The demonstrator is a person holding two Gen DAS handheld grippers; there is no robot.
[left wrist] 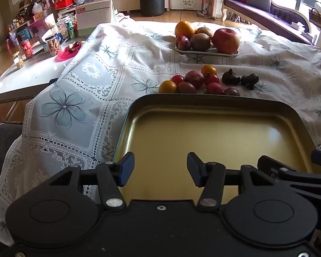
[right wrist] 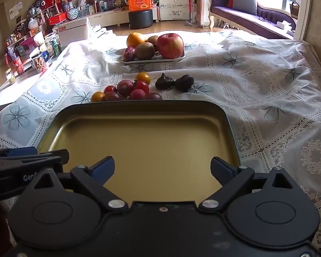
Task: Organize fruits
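Note:
An empty gold tin tray [left wrist: 214, 137] [right wrist: 139, 141] with a dark rim lies on the lace tablecloth right in front of both grippers. Beyond its far edge sits a cluster of small red and yellow tomatoes [left wrist: 194, 81] [right wrist: 128, 90], with two dark wrinkled fruits [left wrist: 239, 78] [right wrist: 174, 82] to their right. Farther back a white plate [left wrist: 203, 52] [right wrist: 154, 59] carries an apple [left wrist: 225, 40] [right wrist: 170, 45], an orange, kiwis and small purple fruits. My left gripper [left wrist: 160, 169] and right gripper [right wrist: 162, 169] both hover open over the tray's near edge, holding nothing.
A cluttered side table [left wrist: 32, 64] with jars, cans and a red dish stands to the left of the cloth. A black stool [left wrist: 152, 6], shelves and a purple sofa [left wrist: 267, 10] lie beyond the table. The cloth drapes over the table's right and left edges.

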